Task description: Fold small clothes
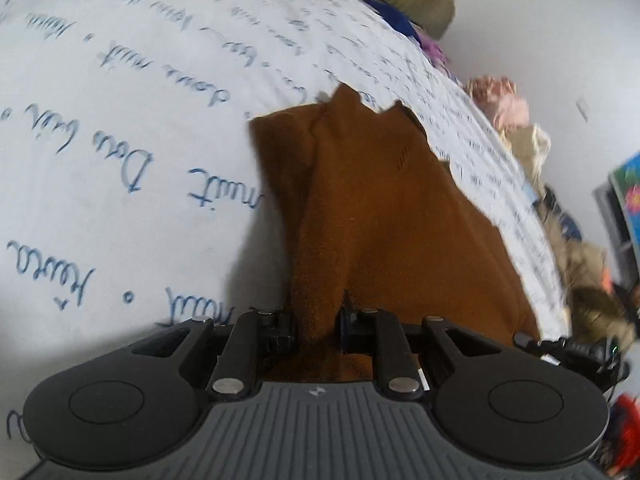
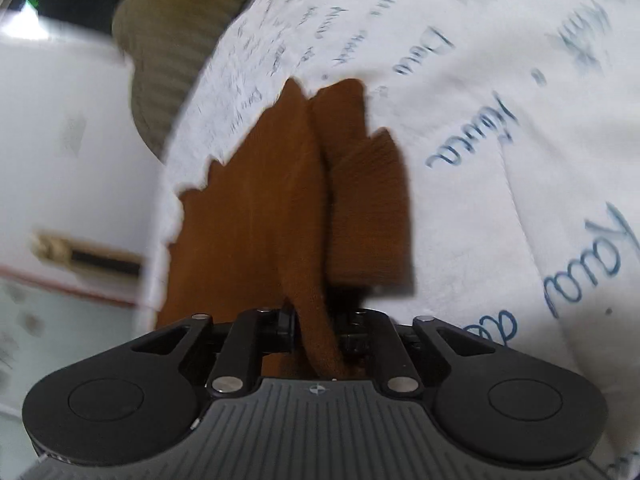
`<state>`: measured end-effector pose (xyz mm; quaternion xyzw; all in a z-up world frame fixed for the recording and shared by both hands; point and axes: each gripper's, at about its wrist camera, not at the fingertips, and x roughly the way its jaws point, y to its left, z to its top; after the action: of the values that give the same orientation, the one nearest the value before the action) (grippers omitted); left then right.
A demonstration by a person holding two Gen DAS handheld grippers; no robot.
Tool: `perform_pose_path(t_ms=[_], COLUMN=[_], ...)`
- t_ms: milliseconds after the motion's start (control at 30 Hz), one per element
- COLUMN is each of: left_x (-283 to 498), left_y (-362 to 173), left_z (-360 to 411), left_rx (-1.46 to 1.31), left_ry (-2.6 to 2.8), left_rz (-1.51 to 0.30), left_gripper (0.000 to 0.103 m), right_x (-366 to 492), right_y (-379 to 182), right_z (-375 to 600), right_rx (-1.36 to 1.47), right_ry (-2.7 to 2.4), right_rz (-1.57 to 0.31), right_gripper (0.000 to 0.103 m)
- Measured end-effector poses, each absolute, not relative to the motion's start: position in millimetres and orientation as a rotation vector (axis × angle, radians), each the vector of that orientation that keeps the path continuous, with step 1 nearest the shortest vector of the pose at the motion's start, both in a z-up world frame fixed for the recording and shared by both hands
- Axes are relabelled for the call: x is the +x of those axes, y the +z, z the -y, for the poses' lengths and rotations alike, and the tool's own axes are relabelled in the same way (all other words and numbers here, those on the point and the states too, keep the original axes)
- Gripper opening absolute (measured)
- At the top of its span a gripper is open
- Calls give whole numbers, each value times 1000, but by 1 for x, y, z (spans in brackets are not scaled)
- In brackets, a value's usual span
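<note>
A small brown knitted garment point(image 1: 380, 208) lies stretched out over a white bedsheet point(image 1: 120, 100) printed with blue handwriting. My left gripper point(image 1: 318, 328) is shut on the garment's near edge, the cloth bunched between its black fingers. In the right wrist view the same brown garment point(image 2: 272, 208) runs away from the camera, one part folded over on its right side. My right gripper point(image 2: 318, 332) is shut on a pinched fold of it. The far end of the garment shows two pointed corners in both views.
An olive ribbed cushion point(image 2: 172, 60) sits at the far end of the bed. Past the bed's edge lie a pink fluffy item point(image 1: 500, 96), a heap of other clothes point(image 1: 584, 272) and a colourful box point(image 1: 628, 188). A white wall or cabinet point(image 2: 68, 140) stands beside the bed.
</note>
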<state>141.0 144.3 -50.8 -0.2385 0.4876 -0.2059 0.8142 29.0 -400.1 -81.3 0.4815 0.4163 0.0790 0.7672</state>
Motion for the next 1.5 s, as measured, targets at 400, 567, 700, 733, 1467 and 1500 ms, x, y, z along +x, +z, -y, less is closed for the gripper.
perform_pose_path(t_ms=[400, 567, 700, 733, 1467, 1500], left_x=[104, 104, 127, 132, 111, 110], left_y=[28, 37, -14, -30, -20, -17], left_z=[-145, -74, -26, -24, -97, -101], left_rx=[-238, -60, 42, 24, -222, -218], left_ry=[-396, -440, -478, -468, -459, -450], left_rz=[-808, -759, -867, -900, -860, -852], left_gripper=[19, 19, 19, 19, 20, 20], right_x=[66, 133, 159, 161, 72, 78], right_y=[11, -12, -57, -61, 8, 12], right_z=[356, 322, 314, 322, 231, 220], right_rx=[595, 589, 522, 547, 340, 337], right_ry=[165, 199, 62, 73, 330, 355], right_rz=[-683, -755, -844, -828, -780, -780], right_gripper=[38, 38, 0, 0, 44, 50])
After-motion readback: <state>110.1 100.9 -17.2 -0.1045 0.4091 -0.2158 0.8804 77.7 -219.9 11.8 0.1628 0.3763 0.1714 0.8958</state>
